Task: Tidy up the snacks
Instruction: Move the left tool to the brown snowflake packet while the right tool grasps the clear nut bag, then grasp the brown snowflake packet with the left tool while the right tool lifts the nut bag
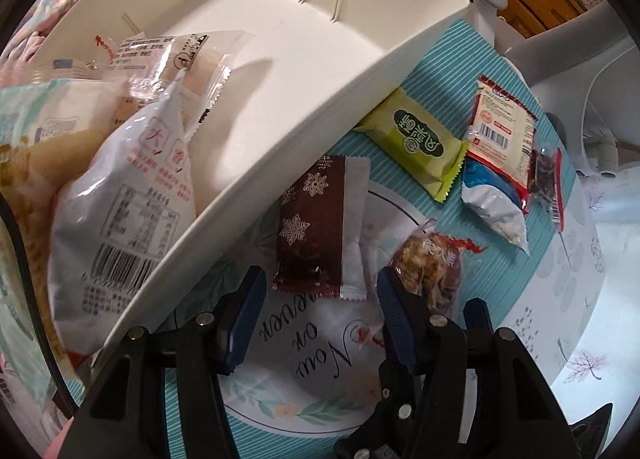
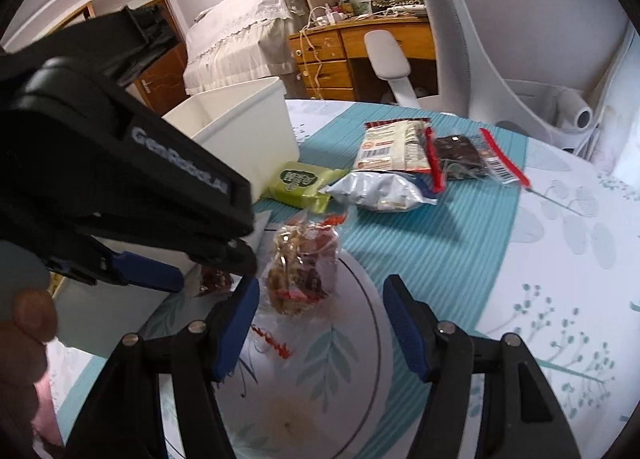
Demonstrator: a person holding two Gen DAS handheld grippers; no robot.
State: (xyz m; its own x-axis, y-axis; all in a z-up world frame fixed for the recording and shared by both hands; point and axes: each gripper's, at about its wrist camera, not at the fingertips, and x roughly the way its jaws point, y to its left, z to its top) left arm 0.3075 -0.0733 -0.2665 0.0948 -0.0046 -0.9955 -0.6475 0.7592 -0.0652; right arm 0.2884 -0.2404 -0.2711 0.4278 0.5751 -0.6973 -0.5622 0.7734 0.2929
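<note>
White plastic fills most of my left view: the storage bin (image 1: 320,71) sits on the worktop (image 2: 560,243), its near end piled with big snack bags (image 1: 120,187) and its far end bare. Under it lies a teal striped mat (image 1: 500,251) with a round printed plate design. On the mat, well apart from the bin, I see a red-edged packet (image 1: 504,131) lying partly over a silver-and-blue bag (image 1: 492,203), and a green bar (image 1: 420,143) just beside the bin wall. Nearer me lie a brown snowflake wrapper (image 1: 316,219) and a clear bag of nut brittle (image 2: 300,267). My left gripper (image 1: 320,315) points down over the snowflake wrapper, jaws part open with the wrapper's lower end between them; I see no pad pressing it. My right gripper (image 2: 320,319) hangs near the brittle bag, jaws apart and holding nothing.
</note>
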